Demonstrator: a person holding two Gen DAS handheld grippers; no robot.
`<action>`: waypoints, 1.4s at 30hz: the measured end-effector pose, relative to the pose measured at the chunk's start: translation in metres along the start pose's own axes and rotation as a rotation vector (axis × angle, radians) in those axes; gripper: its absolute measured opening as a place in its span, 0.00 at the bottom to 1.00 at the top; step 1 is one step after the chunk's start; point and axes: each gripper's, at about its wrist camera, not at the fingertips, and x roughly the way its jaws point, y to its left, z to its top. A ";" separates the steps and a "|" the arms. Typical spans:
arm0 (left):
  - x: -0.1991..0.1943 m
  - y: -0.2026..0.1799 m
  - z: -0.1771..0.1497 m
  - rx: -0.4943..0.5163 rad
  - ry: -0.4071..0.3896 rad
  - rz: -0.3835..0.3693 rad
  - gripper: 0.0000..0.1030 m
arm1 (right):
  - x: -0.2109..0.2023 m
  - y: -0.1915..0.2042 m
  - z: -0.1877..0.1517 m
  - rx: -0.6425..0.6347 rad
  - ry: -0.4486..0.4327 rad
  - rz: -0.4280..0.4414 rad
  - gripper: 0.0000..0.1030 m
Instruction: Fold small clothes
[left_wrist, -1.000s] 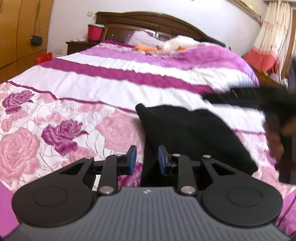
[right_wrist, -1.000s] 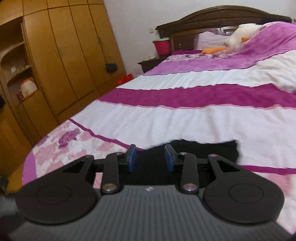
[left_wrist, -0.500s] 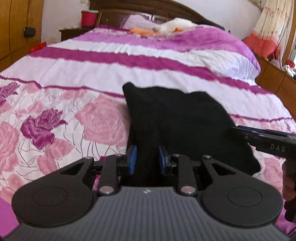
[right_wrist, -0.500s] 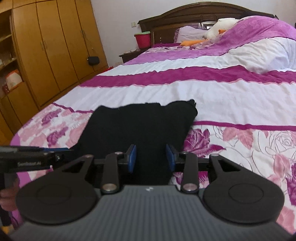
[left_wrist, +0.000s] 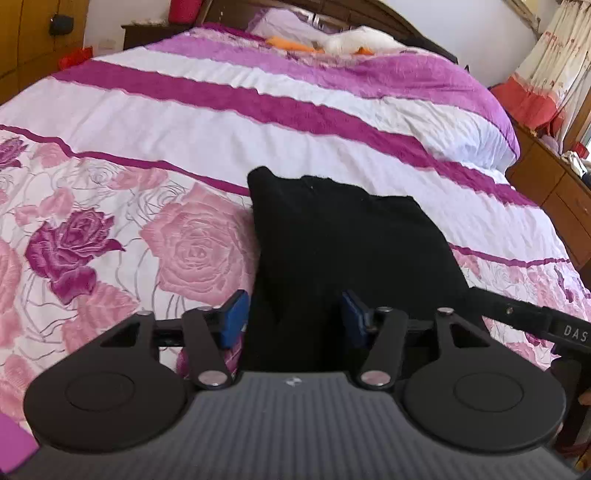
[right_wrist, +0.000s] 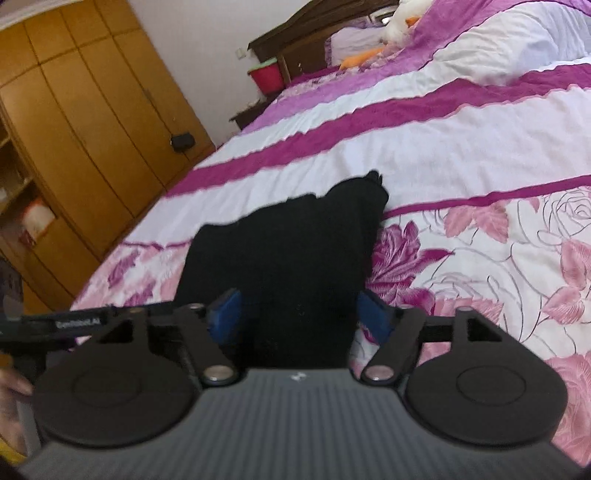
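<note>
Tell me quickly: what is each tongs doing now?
Left tongs: open, just released; black garment lies between them.
Right tongs: open, just released the same garment.

The bed (left_wrist: 258, 122) lies open beyond the black garment (left_wrist: 343, 240), bare quilt toward twelve o'clock up to the white plush toy (left_wrist: 362, 40). The wardrobe (right_wrist: 74, 122) walls off nine o'clock. A wooden dresser (left_wrist: 554, 184) crowds the bed's edge at two.
</note>
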 end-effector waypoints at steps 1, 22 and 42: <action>0.003 -0.001 0.001 0.002 0.009 0.003 0.64 | 0.003 -0.001 -0.001 -0.003 0.002 -0.009 0.72; 0.048 -0.001 -0.001 -0.040 0.035 -0.064 0.60 | 0.057 -0.029 -0.012 0.222 0.086 0.165 0.53; -0.015 -0.086 -0.033 -0.118 0.028 -0.327 0.31 | -0.088 -0.054 -0.004 0.321 0.008 0.128 0.45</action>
